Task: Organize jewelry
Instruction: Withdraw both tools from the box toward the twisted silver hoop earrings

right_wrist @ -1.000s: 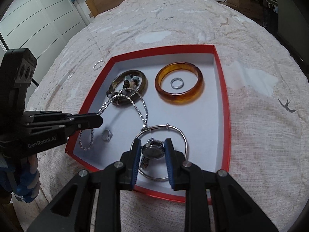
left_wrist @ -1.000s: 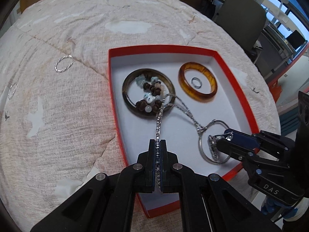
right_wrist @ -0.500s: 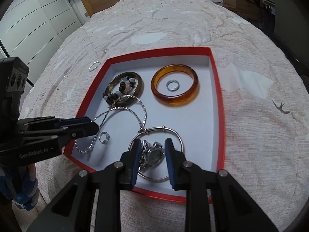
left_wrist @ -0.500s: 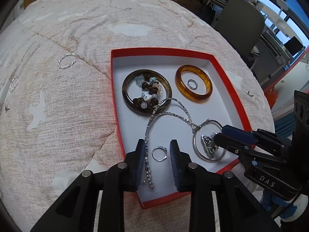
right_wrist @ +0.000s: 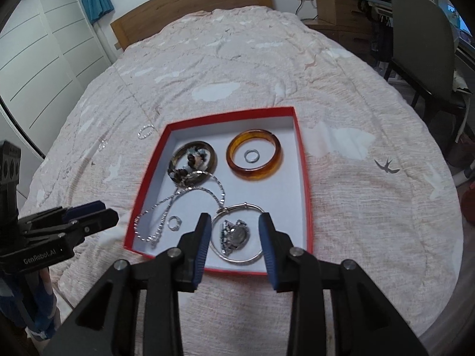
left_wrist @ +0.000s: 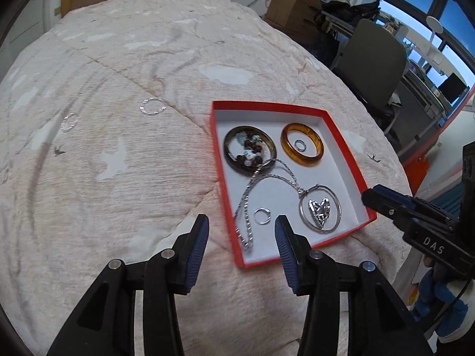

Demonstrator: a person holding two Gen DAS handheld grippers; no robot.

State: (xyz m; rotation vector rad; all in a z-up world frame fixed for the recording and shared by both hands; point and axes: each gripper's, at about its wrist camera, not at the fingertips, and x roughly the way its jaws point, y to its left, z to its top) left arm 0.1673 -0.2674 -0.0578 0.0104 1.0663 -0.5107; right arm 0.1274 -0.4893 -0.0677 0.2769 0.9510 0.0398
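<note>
A red box (left_wrist: pixel 341 139) (right_wrist: pixel 302 160) with a white floor lies on the bed. In it are a dark bangle with beads (left_wrist: pixel 250 149), an amber bangle (left_wrist: pixel 302 148) around a small ring (right_wrist: pixel 251 156), a silver chain (left_wrist: pixel 246 204) (right_wrist: pixel 166 207), a small ring (left_wrist: pixel 261 216), and a silver hoop (right_wrist: pixel 237 234) around a watch (right_wrist: pixel 234 235). Two silver rings (left_wrist: pixel 153 106) (left_wrist: pixel 70 121) lie on the quilt to the left. My left gripper (left_wrist: pixel 241 237) is open and empty, above the box's near edge. My right gripper (right_wrist: pixel 236 234) is open and empty, above the watch.
The quilt (left_wrist: pixel 104 178) covers the whole bed. A wooden headboard (right_wrist: pixel 190 12) is at the far end. A grey chair (left_wrist: pixel 368 59) and a desk stand to the right of the bed. White wardrobe doors (right_wrist: pixel 44 59) are on the left.
My left gripper let go of the silver chain, opened wide and drew back. My right gripper opened off the watch and drew back and up. The chain now lies in the box.
</note>
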